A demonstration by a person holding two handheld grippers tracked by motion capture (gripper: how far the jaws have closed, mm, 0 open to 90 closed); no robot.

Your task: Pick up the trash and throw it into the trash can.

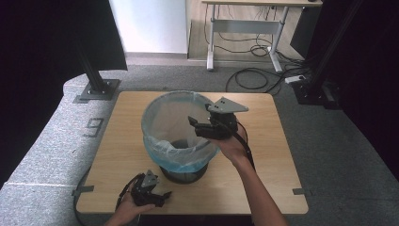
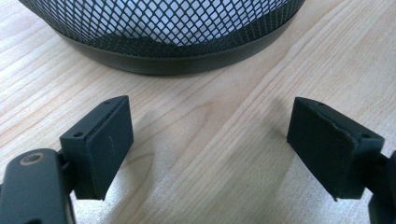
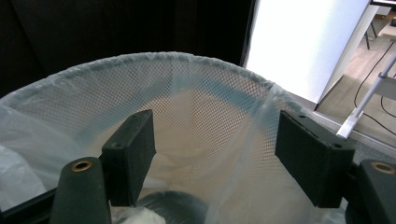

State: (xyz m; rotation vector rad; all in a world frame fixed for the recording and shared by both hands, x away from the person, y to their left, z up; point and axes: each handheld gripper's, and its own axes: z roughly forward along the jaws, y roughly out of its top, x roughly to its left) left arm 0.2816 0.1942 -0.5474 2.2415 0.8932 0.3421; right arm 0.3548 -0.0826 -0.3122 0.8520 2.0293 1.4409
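Only readable writing: a "9" (image 1: 95,126) marked on the grey floor left of the table (image 1: 277,155); no brand or label is visible on the bin or grippers.

Right gripper (image 1: 200,126), held in the person's right hand (image 1: 231,146), sits at the right side of the bin's rim, jaws spread wide and gripping nothing. In the right gripper view the right gripper (image 3: 215,154) looks into the bin, its jaws wide apart, with the bag's rim (image 3: 154,58) beyond them. Whether a jaw touches the bag is unclear.

Left gripper (image 1: 160,195), in the left hand (image 1: 126,209), is low over the near-left part of the table, in front of the bin's base and apart from it. In the left gripper view the left gripper (image 2: 210,149) has its jaws wide open over bare wood, empty, with the bin's black base ring (image 2: 182,60) just ahead.

The wire mesh bin (image 1: 181,136) stands upright near the table's middle, lined with a pale blue plastic bag (image 1: 162,146) whose edge is folded over the rim and hangs down outside.

A grey three-cornered plate (image 1: 228,105) tops the right gripper.
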